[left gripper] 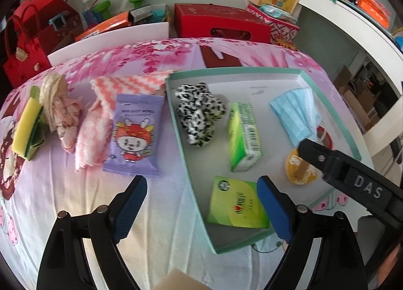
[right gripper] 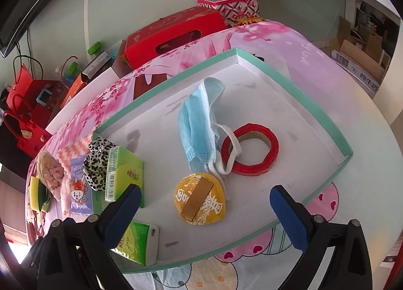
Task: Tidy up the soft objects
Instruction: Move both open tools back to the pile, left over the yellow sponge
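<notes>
I'm looking down at the tray [left gripper: 330, 106], which fills the right half of the left view and the centre of the right view. By my count it holds the mask [right gripper: 199, 118], two tissue packs [left gripper: 243, 136] [left gripper: 238, 206], the leopard scrunchie [left gripper: 199, 113], the tape roll [right gripper: 252, 149] and the yellow puff [right gripper: 200, 198]. So I judge the job a good half done.

What's left sits on the pink sheet [left gripper: 83, 201], left of the tray in the left view: the pink cloth [left gripper: 100, 113], the purple wipes pack [left gripper: 134, 136] lying on it, the rag bundle [left gripper: 60, 111] and the sponge [left gripper: 26, 128] at the far left. All four are outside the tray, so four moves remain, as I read it.

My left claw [left gripper: 201, 204] gapes wide with nothing gripped; its right finger hangs over the nearer tissue pack and its left over bare sheet. My right claw [right gripper: 204, 204] is spread just as wide and empty, with the puff lying in the tray beneath the gap.

Now the views. Only the right one shows the tape roll whole, with the mask's loops draped across it; the left shows a mere red sliver behind the right claw's black finger. The left shows the leftovers plainly; in the right they're squeezed small at the lower left edge.
</notes>
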`<state>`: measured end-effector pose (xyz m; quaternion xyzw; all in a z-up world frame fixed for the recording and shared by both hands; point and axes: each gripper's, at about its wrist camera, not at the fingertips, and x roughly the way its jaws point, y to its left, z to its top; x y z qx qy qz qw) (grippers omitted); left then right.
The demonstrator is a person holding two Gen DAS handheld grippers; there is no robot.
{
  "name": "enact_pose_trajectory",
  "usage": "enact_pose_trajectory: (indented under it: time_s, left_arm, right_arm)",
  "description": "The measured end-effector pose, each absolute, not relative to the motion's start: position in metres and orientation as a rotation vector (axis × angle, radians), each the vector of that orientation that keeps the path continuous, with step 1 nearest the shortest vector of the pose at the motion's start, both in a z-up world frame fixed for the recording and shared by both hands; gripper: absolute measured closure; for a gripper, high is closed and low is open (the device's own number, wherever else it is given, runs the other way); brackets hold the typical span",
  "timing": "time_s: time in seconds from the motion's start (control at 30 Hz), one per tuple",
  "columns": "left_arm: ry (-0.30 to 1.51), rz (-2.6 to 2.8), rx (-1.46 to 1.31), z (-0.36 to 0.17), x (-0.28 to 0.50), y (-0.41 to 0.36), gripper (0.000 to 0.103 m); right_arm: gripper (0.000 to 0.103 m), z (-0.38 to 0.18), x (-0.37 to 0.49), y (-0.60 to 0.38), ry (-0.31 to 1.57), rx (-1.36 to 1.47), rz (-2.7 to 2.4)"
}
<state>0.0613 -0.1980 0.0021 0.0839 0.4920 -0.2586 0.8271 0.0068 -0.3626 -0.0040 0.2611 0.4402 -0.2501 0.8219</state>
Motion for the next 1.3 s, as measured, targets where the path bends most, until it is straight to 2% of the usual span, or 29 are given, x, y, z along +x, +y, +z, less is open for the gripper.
enact_pose_trajectory:
  time_s: [0.3, 0.67, 0.97, 1.3]
  left_arm:
    - [1.047, -0.389, 0.156, -0.003, 0.083, -0.174, 0.014]
    - [0.98, -0.221, 0.062, 0.016, 0.119, -0.115, 0.013]
    - [0.94, -0.074, -0.056, 0.029, 0.151, -0.053, 0.013]
    - [0.959, 0.037, -0.217, 0.022, 0.184, 0.014, 0.013]
  right_arm:
    - [0.0, -0.004, 0.007, -0.362, 0.94, 0.547, -0.542]
    - [0.0, 0.012, 0.021, -0.338, 0.917, 0.5, -0.49]
    - [0.0, 0.031, 0.053, -0.298, 0.903, 0.414, -0.398]
    - [0.0, 0.045, 0.105, -0.239, 0.893, 0.302, -0.263]
